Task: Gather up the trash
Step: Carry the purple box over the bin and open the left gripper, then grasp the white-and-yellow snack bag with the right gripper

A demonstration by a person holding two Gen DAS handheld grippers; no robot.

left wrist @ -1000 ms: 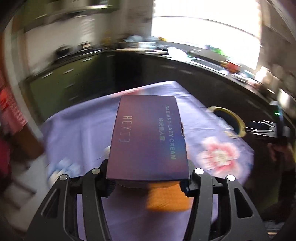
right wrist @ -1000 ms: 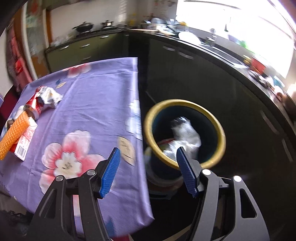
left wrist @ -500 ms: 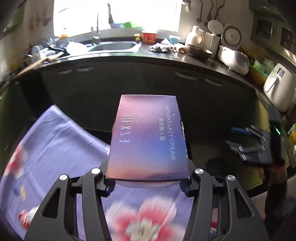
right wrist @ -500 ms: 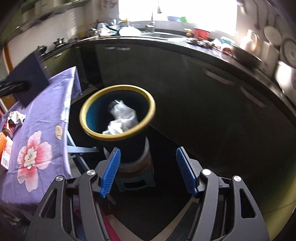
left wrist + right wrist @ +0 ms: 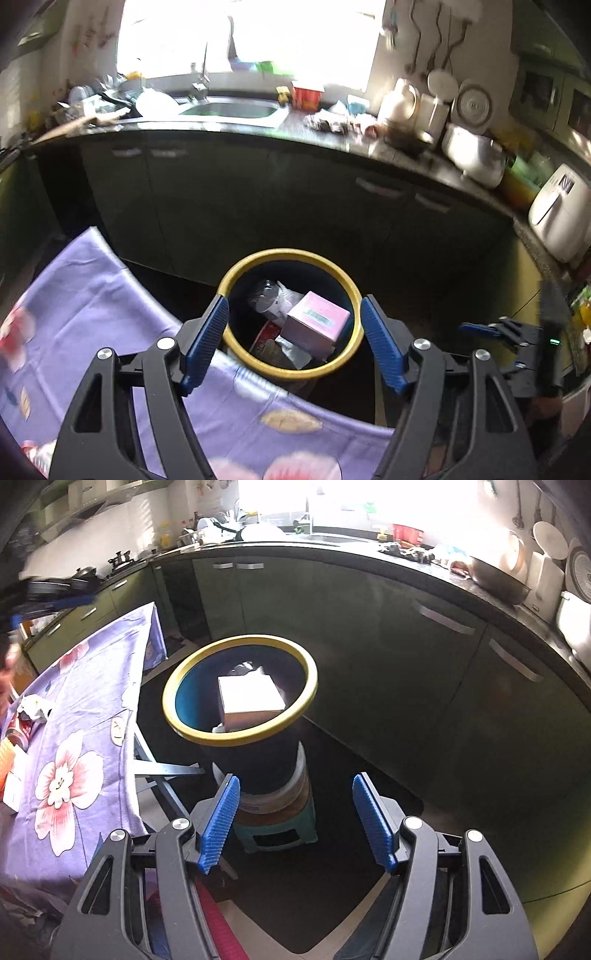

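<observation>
Both the left gripper (image 5: 293, 341) and the right gripper (image 5: 295, 821) are spread wide with nothing in them, and the pink box (image 5: 317, 325) lies inside the yellow-rimmed bin (image 5: 236, 280).

Each hand-held gripper (image 5: 293, 343): blk frame, blue ribbed pads (image 5: 218, 825), silver screws.
</observation>
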